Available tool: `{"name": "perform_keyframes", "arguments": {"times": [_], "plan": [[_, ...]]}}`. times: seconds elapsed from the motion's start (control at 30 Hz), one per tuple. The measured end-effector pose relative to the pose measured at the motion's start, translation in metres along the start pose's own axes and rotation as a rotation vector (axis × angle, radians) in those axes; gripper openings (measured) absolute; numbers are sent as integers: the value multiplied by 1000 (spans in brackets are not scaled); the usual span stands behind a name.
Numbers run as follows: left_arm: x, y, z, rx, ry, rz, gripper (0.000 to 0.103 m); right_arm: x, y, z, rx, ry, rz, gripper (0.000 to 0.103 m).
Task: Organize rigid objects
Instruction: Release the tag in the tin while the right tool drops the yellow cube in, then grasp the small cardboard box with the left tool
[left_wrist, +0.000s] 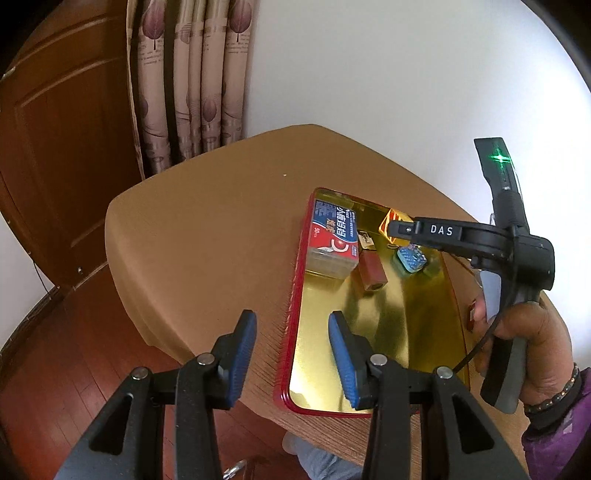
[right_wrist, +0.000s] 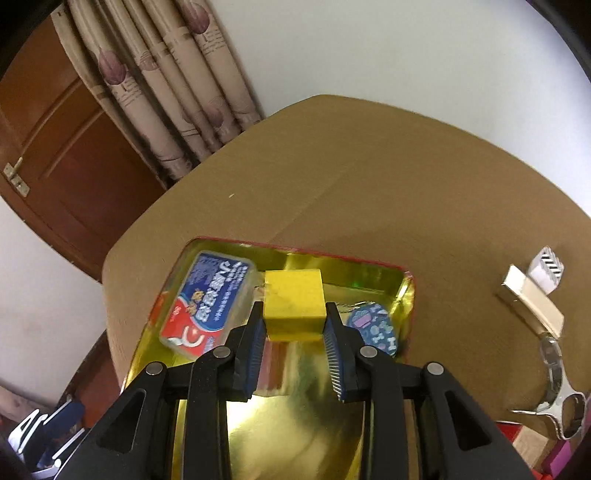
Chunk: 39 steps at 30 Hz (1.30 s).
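- You have one red-rimmed, gold-lined metal tray (right_wrist: 404, 291).
- One red-and-blue labelled clear plastic box (right_wrist: 207, 304).
- One yellow cube (right_wrist: 293, 302).
- One brown block (left_wrist: 373, 271).
- One blue patterned oval tin (right_wrist: 375, 326).
- One beige carton (right_wrist: 532, 301).
- One chrome metal tool (right_wrist: 554, 384).

My left gripper (left_wrist: 291, 354) has black, hinged arms with silver round pivot pins and ribbed blue pads on its fingers (left_wrist: 345, 354). My right gripper (right_wrist: 294, 350) is built the same way; from the side its black body carries white letters "DAS", a green light and a thin black cable. On my right hand (left_wrist: 532, 332) I wear a dark beaded bracelet (left_wrist: 554, 397) and a purple sleeve (left_wrist: 561, 439).
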<state>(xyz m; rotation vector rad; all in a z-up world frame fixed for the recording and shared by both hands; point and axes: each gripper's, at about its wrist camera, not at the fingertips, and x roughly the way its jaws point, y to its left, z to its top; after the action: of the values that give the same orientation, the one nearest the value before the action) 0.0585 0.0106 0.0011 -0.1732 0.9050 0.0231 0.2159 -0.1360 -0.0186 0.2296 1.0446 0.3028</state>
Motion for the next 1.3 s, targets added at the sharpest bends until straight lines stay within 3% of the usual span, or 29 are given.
{"name": "perform_keyframes", "arguments": {"times": [0.1, 0.23, 0.3, 0.37, 0.47, 0.53, 0.6, 0.67, 0.73, 0.8, 0.87, 0.93, 1.1, 1.2, 1.3], "plan": [[1, -5, -2, 21, -3, 9, 41, -16, -10, -2, 44, -47, 79, 30], [-1, -14, -7, 65, -9, 25, 41, -63, -21, -16, 76, -163, 108, 30], [-7, -18, -8, 83, -39, 44, 41, -94, -25, -35, 60, -234, 70, 30], [-13, -22, -11, 100, -69, 42, 41, -132, -40, -71, 45, -311, -32, 31], [-22, -33, -18, 146, -98, 25, 41, -174, -85, -137, 90, -345, -213, 39], [-25, -42, -22, 181, -98, -3, 41, -189, -118, -176, 116, -324, -359, 40], [-28, -55, -28, 224, -99, -34, 41, -195, -153, -217, 142, -235, -524, 40], [-30, -72, -35, 277, -78, -66, 41, -203, -183, -251, 194, -188, -605, 41], [-29, -90, -42, 321, -20, -144, 41, -215, -206, -277, 220, -173, -680, 41], [-26, -111, -49, 350, 47, -213, 41, -225, -223, -288, 275, -176, -660, 41], [-24, -133, -51, 391, 70, -214, 41, -237, -232, -294, 333, -233, -615, 47], [-23, -154, -46, 419, 85, -225, 41, -237, -235, -294, 347, -235, -583, 55], [-2, -218, -23, 514, 193, -261, 41, -245, -250, -301, 383, -253, -497, 57], [30, -256, -10, 560, 285, -248, 41, -250, -255, -303, 427, -277, -452, 57], [56, -281, -4, 601, 321, -204, 41, -253, -255, -304, 433, -287, -423, 57]]}}
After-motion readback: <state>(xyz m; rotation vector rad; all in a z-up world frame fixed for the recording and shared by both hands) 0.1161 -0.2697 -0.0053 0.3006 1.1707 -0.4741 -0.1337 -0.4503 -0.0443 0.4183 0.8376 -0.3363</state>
